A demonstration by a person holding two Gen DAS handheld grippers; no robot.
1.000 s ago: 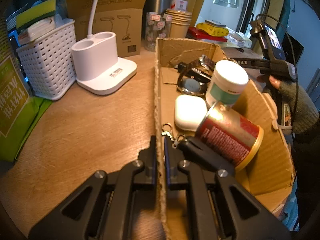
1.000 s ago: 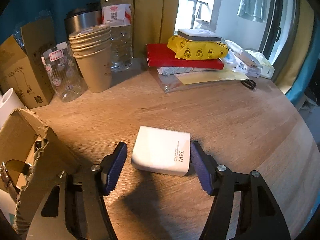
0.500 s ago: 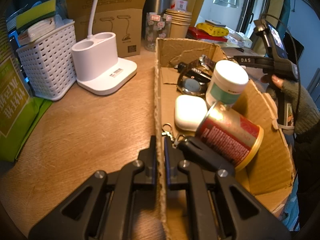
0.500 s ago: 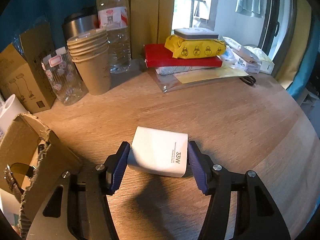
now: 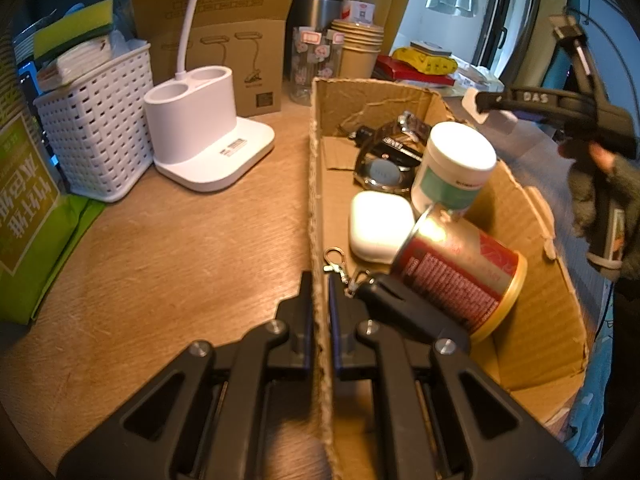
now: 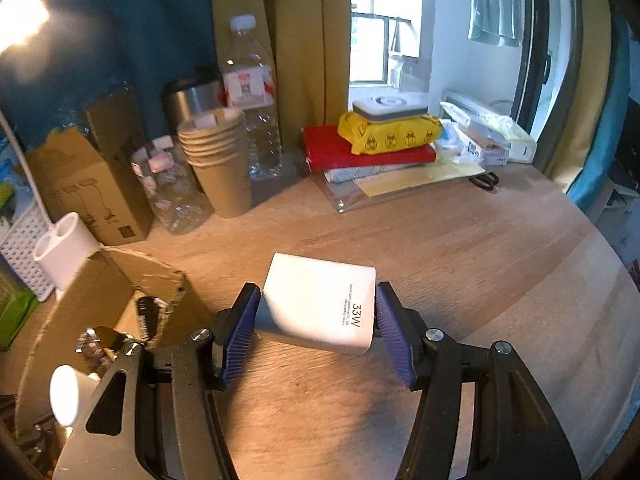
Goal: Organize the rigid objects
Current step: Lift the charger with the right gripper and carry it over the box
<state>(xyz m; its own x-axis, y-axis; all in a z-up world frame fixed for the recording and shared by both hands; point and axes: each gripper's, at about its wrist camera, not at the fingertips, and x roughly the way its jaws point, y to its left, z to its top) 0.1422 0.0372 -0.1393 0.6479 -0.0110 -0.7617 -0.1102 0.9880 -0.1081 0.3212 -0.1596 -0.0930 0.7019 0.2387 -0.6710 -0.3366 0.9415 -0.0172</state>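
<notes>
Both of your grippers are gripping something. Your right gripper (image 6: 316, 320) pinches the white charger block (image 6: 318, 304) between its blue pads (image 6: 240, 332), held above the wooden table (image 6: 480, 264). Your left gripper (image 5: 320, 312) is pressed onto the near wall of the cardboard box (image 5: 316, 184); the red can (image 5: 460, 276) lies just right of its fingers.
</notes>
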